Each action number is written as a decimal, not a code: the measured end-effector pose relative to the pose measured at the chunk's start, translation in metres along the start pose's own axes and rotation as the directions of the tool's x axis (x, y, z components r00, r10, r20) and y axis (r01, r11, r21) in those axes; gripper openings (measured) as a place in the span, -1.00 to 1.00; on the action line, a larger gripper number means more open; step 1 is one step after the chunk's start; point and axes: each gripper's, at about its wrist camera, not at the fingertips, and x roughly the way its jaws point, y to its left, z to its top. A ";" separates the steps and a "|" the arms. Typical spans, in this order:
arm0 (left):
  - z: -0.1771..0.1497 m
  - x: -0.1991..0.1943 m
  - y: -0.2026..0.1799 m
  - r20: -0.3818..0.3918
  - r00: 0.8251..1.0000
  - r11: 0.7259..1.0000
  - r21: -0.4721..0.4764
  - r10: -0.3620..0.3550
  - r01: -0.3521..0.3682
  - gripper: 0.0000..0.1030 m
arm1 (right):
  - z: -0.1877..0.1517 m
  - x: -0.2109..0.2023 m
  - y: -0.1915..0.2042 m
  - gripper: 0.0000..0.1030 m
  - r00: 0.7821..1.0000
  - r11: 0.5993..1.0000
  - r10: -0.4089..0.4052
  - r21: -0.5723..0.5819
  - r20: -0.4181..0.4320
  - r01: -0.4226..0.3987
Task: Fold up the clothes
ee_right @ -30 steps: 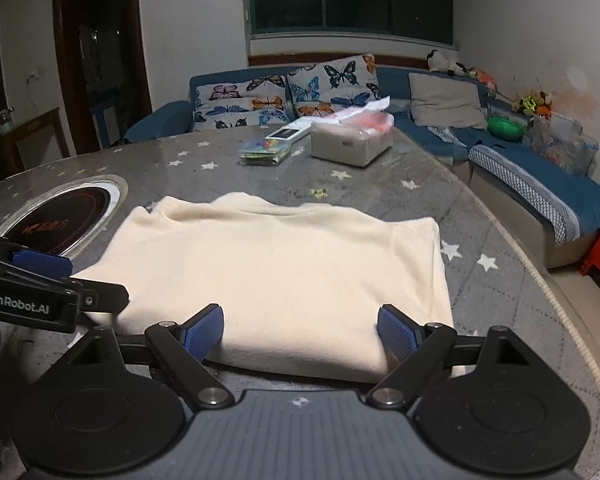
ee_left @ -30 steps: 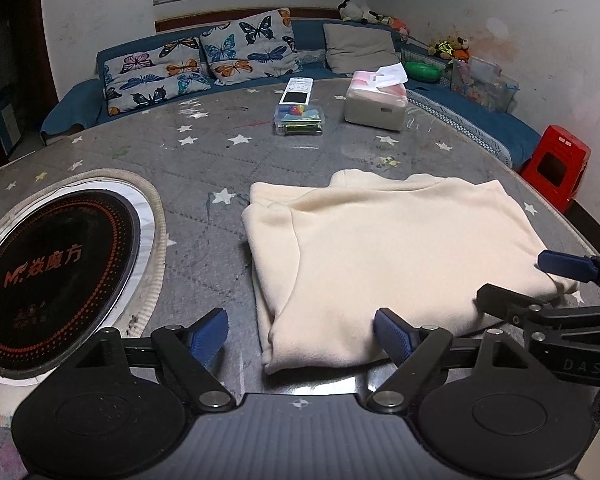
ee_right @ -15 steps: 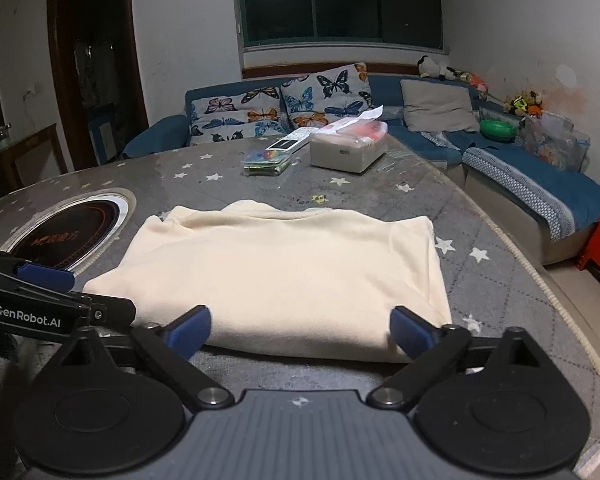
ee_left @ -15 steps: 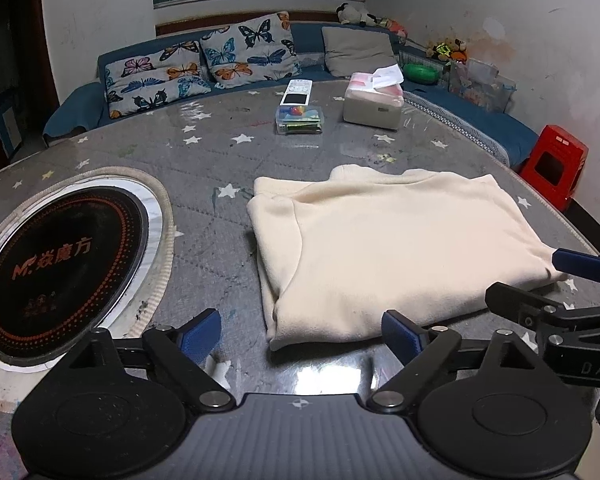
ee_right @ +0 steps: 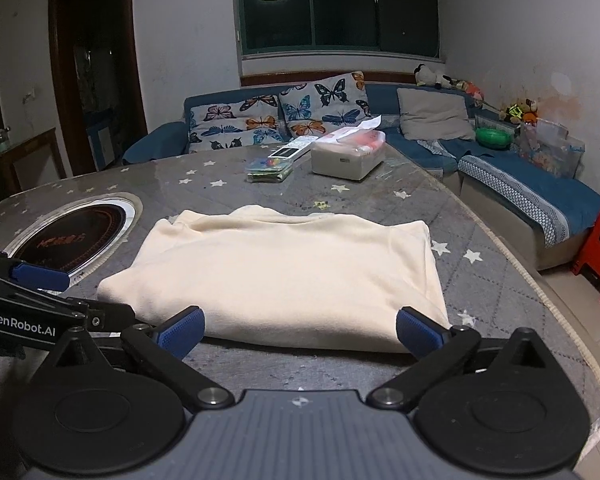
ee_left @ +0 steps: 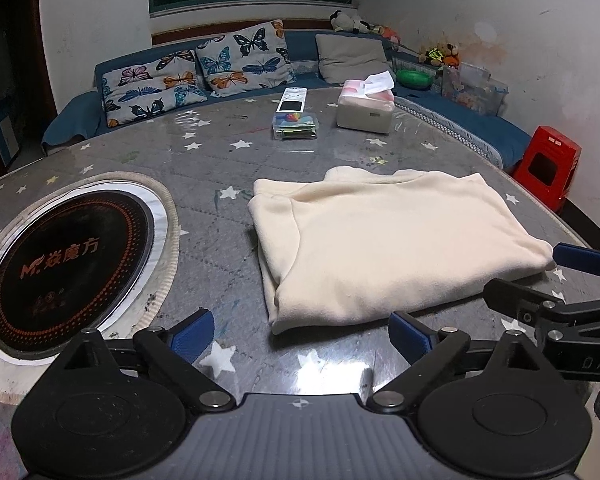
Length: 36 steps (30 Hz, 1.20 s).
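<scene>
The black round cooktop disc (ee_left: pixel 66 276) set into the worktop (ee_left: pixel 220 152) carries orange lettering: an "M" logo followed by three Chinese characters, with a smaller line below that is too small to read. In the right wrist view, the side of the left claw (ee_right: pixel 40 280) is marked "GenRobot.AI" in white. In the left wrist view, the right claw (ee_left: pixel 540 276) shows the partial marking "DAS", cut off at the frame edge.

- The left tongs (ee_left: pixel 300 334) hover level, fingers spread wide, holding nothing.
- The right tongs (ee_right: pixel 300 330) sit just beside them, equally spread and empty.
</scene>
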 end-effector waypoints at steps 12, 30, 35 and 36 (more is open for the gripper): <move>-0.011 -0.011 0.003 0.013 1.000 1.000 0.002 -0.007 0.007 0.99 | -0.006 -0.014 0.010 1.00 1.000 1.000 -0.007 -0.018 0.024 0.008; -0.026 -0.017 0.005 0.018 1.000 1.000 0.001 -0.002 0.002 1.00 | -0.014 -0.025 0.018 1.00 1.000 1.000 -0.003 -0.030 0.019 0.004; -0.030 -0.019 0.005 0.016 1.000 1.000 0.006 -0.011 0.011 1.00 | -0.017 -0.027 0.020 1.00 1.000 0.999 -0.011 -0.039 0.010 0.011; -0.031 -0.020 0.005 0.015 1.000 1.000 0.005 -0.012 0.012 1.00 | -0.018 -0.027 0.020 1.00 1.000 0.999 -0.013 -0.040 0.009 0.014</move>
